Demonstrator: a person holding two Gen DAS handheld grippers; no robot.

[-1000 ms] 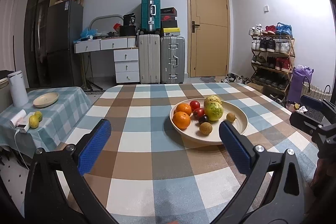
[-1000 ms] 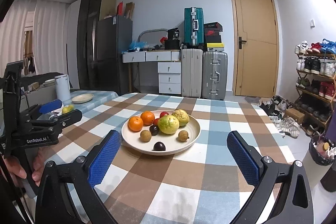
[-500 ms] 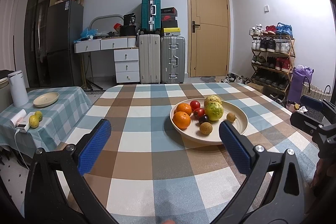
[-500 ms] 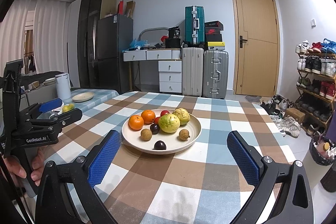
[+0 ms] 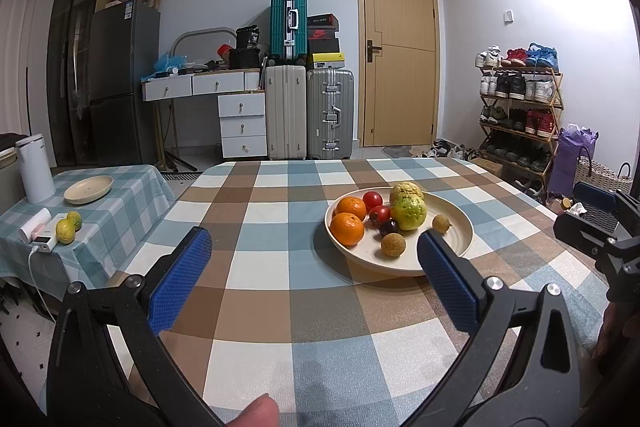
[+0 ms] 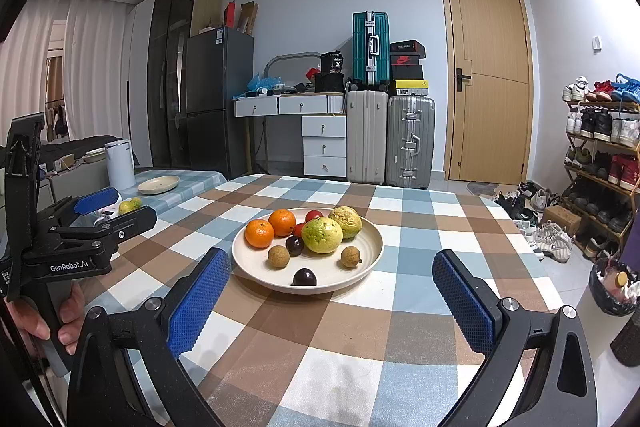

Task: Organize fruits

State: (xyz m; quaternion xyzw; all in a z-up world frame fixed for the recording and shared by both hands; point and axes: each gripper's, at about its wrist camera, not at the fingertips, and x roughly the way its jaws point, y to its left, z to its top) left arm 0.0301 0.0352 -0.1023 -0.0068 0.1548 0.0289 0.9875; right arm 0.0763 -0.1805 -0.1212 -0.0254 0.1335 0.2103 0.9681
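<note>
Both claws hover above the checked table (image 6: pixel 280 339), level and aimed at the fruit, a stance that suits surveying before any reach. The left gripper (image 5: pixel 314 259) is spread wide and holds nothing; the right gripper (image 6: pixel 332 287) likewise.

The cream plate (image 6: pixel 372 251) holds two oranges (image 6: pixel 260 233) at 10 o'clock, two guavas (image 6: pixel 322 235) at 12, red tomatoes (image 6: pixel 314 215) behind, two longans (image 6: pixel 278 256), and two dark passion fruits (image 6: pixel 305 277), one at 6 o'clock.

On the side table (image 5: pixel 120 215), at 9 o'clock, stand an empty small plate (image 5: pixel 89 189) and two green citrus fruits (image 5: pixel 66 230) beside it. Whether sorting is ahead or finished cannot be judged.
</note>
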